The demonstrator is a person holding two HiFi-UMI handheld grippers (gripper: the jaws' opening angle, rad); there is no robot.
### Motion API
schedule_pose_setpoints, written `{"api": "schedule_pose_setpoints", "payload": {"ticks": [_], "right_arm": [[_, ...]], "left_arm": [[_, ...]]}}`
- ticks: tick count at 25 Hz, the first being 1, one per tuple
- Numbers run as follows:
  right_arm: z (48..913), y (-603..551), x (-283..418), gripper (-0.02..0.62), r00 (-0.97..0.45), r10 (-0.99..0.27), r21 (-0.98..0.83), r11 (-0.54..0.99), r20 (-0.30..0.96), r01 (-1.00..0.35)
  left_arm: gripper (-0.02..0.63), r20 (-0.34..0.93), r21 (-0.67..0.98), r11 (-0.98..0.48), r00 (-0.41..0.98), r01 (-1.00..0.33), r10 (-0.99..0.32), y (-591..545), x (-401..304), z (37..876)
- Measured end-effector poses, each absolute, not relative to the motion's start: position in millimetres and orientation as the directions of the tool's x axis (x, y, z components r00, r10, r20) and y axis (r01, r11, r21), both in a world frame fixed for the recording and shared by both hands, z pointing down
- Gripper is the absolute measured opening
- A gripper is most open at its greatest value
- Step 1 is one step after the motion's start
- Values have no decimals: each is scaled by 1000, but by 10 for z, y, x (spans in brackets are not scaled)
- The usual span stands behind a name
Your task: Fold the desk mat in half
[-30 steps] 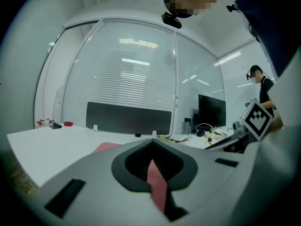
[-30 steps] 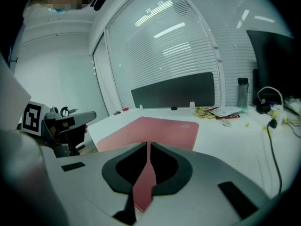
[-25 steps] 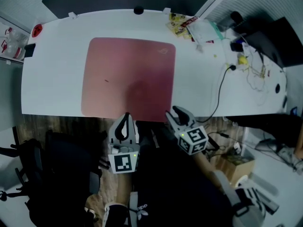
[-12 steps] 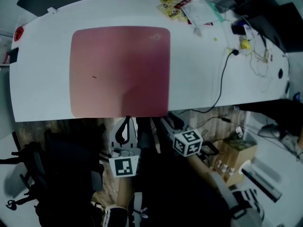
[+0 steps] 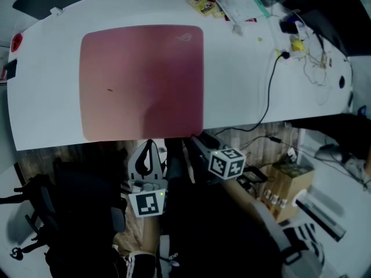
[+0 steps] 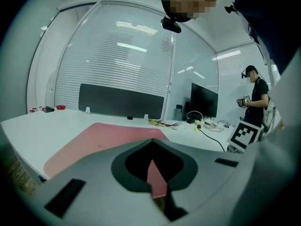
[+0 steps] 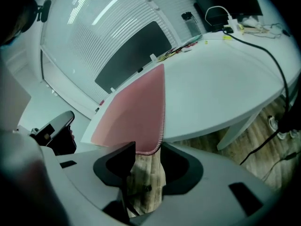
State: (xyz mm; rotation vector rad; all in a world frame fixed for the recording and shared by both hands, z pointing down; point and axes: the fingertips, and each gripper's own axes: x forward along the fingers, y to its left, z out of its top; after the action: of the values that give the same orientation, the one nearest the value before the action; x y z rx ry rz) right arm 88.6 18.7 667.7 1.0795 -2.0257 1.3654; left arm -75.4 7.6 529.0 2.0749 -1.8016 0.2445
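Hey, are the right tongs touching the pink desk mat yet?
Cannot tell. In the right gripper view the right tongs, which have just been opening, frame the near corner of the desk mat between their tips; neither gap nor contact shows plainly.

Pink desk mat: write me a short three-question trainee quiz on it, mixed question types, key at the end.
1. True or false: the pink rectangular desk mat lies flat and unfolded on the white desk.
2. Which mat corner does the right gripper face? A near right, B far left, C far right.
3. Fill in: the black cable drops over the desk's ___ edge.
Key: 1 true. 2 A; the jaws stand open, have just been opening, with the corner at their mouth, ungripped. 3 near.
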Motion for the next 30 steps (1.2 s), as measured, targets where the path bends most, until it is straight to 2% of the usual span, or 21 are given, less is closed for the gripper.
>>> {"api": "schedule_pose_setpoints", "payload": {"ticks": [6,9,12,13,25,30], "right_arm": [[6770,115,879,161,-598,-333,-616,64,729,-785],[6758,121,914,110,-581,-321,-600,48,747,-798],[6639,112,934,28,-566,-340,-566,109,751,-817],[6586,100,913,20,-567,-347,-558,137,747,-818],[6111,-142,397,15,-683,-341,-554,405,646,-727],[5933,-279,202,14,-727,-327,-581,443,604,-682]], "left_arm": [[3,371,171,-85,144,-982,-917,34,-792,5240],[3,358,172,-82,140,-982,-923,0,-802,5228],[3,350,177,-80,139,-981,-926,-39,-817,5223],[3,351,177,-79,138,-981,-926,-48,-826,5228],[3,310,156,-18,66,-988,-948,-74,-1036,5046],[3,290,142,32,11,-989,-957,-29,-1175,4936]]}}
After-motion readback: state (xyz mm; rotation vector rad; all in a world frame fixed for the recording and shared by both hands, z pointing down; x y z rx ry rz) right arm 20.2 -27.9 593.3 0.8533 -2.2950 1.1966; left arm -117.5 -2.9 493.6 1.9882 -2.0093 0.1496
